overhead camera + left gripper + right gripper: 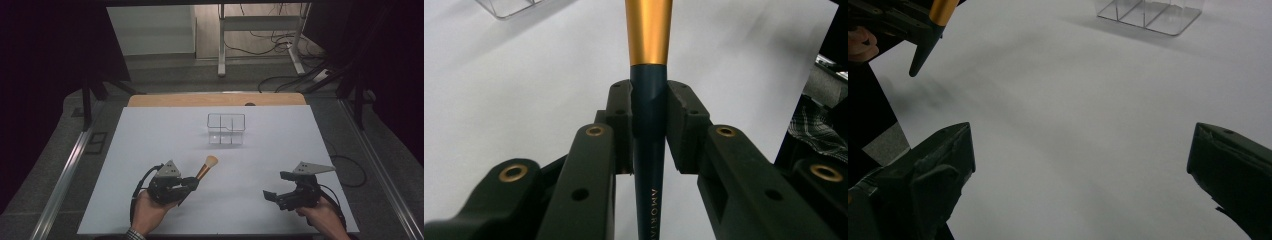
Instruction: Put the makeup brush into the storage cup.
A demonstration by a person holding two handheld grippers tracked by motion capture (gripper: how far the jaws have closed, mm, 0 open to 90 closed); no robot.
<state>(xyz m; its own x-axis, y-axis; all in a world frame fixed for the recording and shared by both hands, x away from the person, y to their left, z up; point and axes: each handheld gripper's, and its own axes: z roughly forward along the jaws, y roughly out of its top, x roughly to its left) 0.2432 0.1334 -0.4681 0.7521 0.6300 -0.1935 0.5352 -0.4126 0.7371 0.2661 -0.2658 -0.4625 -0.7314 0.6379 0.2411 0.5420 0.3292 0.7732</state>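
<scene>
My left claw clamps the makeup brush by its dark handle, bristles aimed at the clear organizer – bare white bench lies between. My right claw gapes wide, holding nothing, near the bench's front edge.

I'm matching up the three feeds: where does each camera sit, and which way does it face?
High view: above the person's side, facing forward and down on the table; hands, left gripper, right gripper.
Left gripper view: rides that gripper, along jaws shut on the brush.
Right gripper view: along open jaws over the table.
All three share the clear organizer and the brush.
</scene>
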